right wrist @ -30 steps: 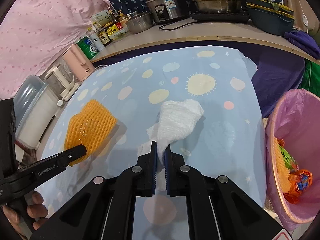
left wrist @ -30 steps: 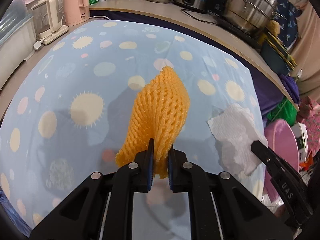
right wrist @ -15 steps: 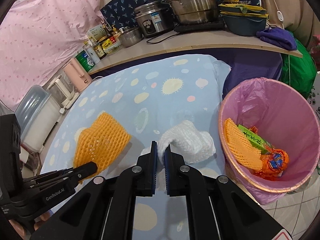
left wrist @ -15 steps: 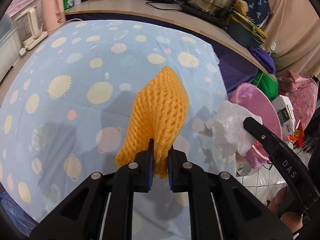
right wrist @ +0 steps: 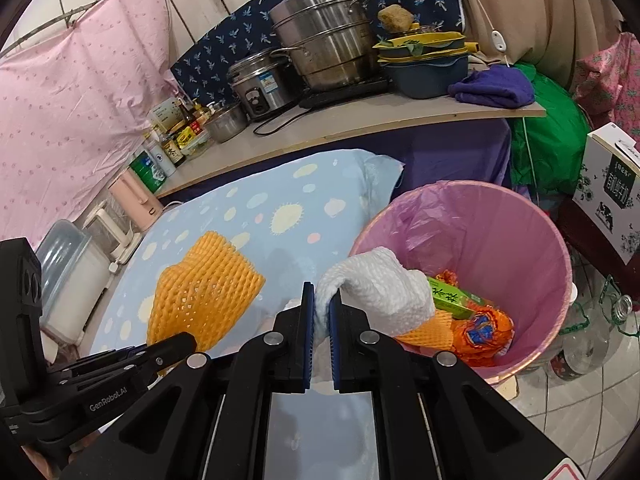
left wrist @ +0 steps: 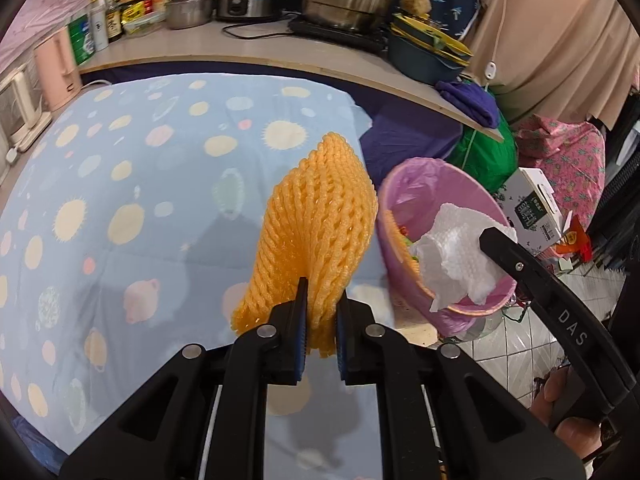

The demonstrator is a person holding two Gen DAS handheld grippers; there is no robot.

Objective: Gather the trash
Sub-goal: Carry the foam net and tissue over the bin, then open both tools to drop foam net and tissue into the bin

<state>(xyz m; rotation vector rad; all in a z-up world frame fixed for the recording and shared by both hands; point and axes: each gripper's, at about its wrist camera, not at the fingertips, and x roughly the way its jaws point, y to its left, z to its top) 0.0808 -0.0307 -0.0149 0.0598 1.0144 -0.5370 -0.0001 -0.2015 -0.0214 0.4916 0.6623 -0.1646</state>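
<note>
- Both grippers have swung toward the pink bin (right wrist: 532,216) since a second ago: the white paper towel (right wrist: 384,288), which then hung over the blue spotted tablecloth (left wrist: 120,184), now hangs over the bin's near rim, and the bin fills far more of the right wrist view.
- Right gripper (right wrist: 321,322): fingers closed on one end of the paper towel, whose free end droops forward over the bin's mouth. From the left wrist view the same towel (left wrist: 460,264) shows above the bin (left wrist: 404,176), beside the right gripper's black arm.
- Left gripper (left wrist: 321,338): fingers clamped on the lower edge of the orange foam fruit net (left wrist: 320,240), which stands up above the jaws, over the tablecloth and just left of the bin. It has stayed gripped the same way across the frames.
- In the right wrist view that net (right wrist: 200,292) sits to the left of the towel, above the cloth (right wrist: 256,216).
- The bin is lined with a thin pink bag and already holds a second orange foam net (right wrist: 428,330), a green packet (right wrist: 452,298) and a crumpled orange wrapper (right wrist: 484,330), all lying at the bottom on the near side.
- A steel steamer pot (right wrist: 324,40) and a rice cooker (right wrist: 260,84) stand on the counter behind the table.
</note>
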